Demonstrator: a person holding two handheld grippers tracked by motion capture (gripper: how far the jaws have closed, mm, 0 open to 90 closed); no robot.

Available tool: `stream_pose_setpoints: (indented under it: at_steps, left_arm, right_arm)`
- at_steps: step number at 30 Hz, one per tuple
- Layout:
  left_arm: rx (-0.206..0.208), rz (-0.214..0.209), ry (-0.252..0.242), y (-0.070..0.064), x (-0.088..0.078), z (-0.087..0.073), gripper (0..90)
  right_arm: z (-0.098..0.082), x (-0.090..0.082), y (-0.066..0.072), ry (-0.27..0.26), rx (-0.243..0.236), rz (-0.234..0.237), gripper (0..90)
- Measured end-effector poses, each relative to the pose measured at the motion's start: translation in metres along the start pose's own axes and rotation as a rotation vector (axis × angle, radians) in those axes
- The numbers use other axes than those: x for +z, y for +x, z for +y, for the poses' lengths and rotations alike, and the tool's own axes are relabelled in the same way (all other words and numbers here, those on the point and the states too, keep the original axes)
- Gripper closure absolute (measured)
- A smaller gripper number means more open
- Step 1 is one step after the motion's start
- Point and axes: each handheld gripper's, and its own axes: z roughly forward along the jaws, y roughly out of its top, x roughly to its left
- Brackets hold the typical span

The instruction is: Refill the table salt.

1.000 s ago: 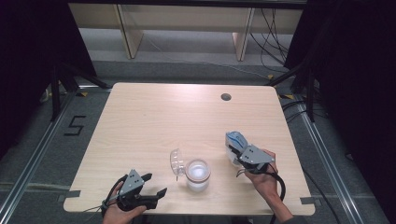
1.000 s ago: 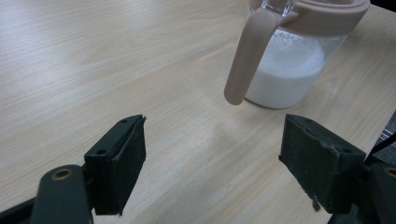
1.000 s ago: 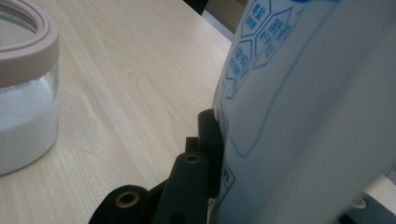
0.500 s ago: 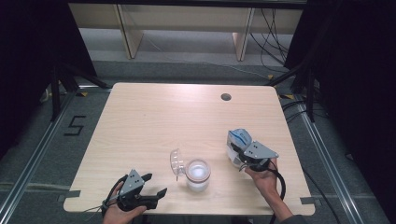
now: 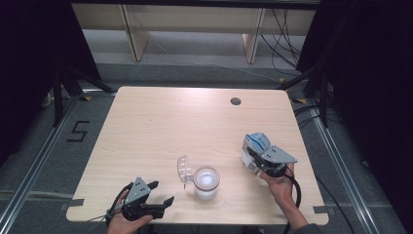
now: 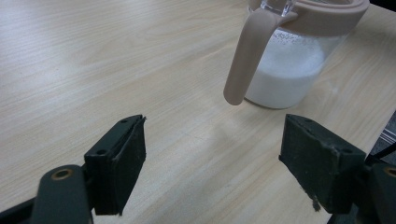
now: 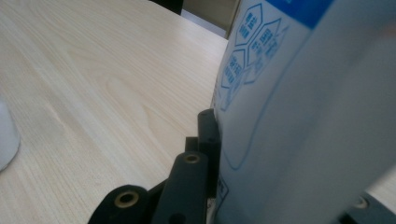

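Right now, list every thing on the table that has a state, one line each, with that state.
Clear jar: upright, lid open, partly filled with white powder.
Hinged lid: flipped up at the jar's left side.
White and blue bag: clamped in the right gripper, held above the table's right side.
Right gripper: shut on the bag.
Left gripper: open, nothing between its jaws, pointing toward the jar.

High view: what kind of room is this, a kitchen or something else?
Probably a lab recording booth, not a kitchen: black curtains, floor rails around a lone wooden table, cables behind.
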Motion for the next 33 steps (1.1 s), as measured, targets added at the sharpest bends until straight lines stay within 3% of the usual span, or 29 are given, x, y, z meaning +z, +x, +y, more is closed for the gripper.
stream_pose_setpoints:
  at_steps: [11,16,18,20,22,23,26,31,33]
  left_arm:
    - [-0.005,-0.006,-0.004,0.001,0.0,0.0,21.8]
    - [-0.006,-0.005,-0.006,0.001,0.0,0.0,21.8]
    - [-0.007,-0.006,-0.005,0.001,0.0,0.0,21.8]
    - [-0.007,-0.007,-0.006,0.001,0.0,0.0,21.8]
    - [-0.008,-0.005,-0.008,0.001,0.0,0.0,21.8]
    - [-0.007,-0.005,-0.007,0.001,0.0,0.0,21.8]
    - [-0.008,-0.005,-0.008,0.001,0.0,0.0,21.8]
    - [-0.008,-0.004,-0.008,0.001,0.0,0.0,21.8]
    - [-0.008,-0.003,-0.008,0.001,0.0,0.0,21.8]
  right_arm:
    - [-0.001,-0.002,0.001,0.013,0.012,-0.022,71.2]
    - [0.0,-0.005,0.002,0.023,0.005,-0.055,60.1]
    - [0.001,-0.007,0.001,0.01,0.019,-0.059,55.0]
    - [0.002,-0.01,0.001,0.018,0.077,-0.042,50.6]
    - [0.003,-0.013,0.001,0.019,0.108,-0.068,44.9]
    - [0.003,-0.013,-0.002,-0.007,0.087,-0.087,42.6]
    - [0.002,-0.02,-0.003,0.007,0.163,-0.057,37.1]
    - [0.002,-0.03,-0.002,0.006,0.205,-0.043,31.0]
    - [0.001,-0.034,0.0,0.014,0.215,-0.058,30.1]
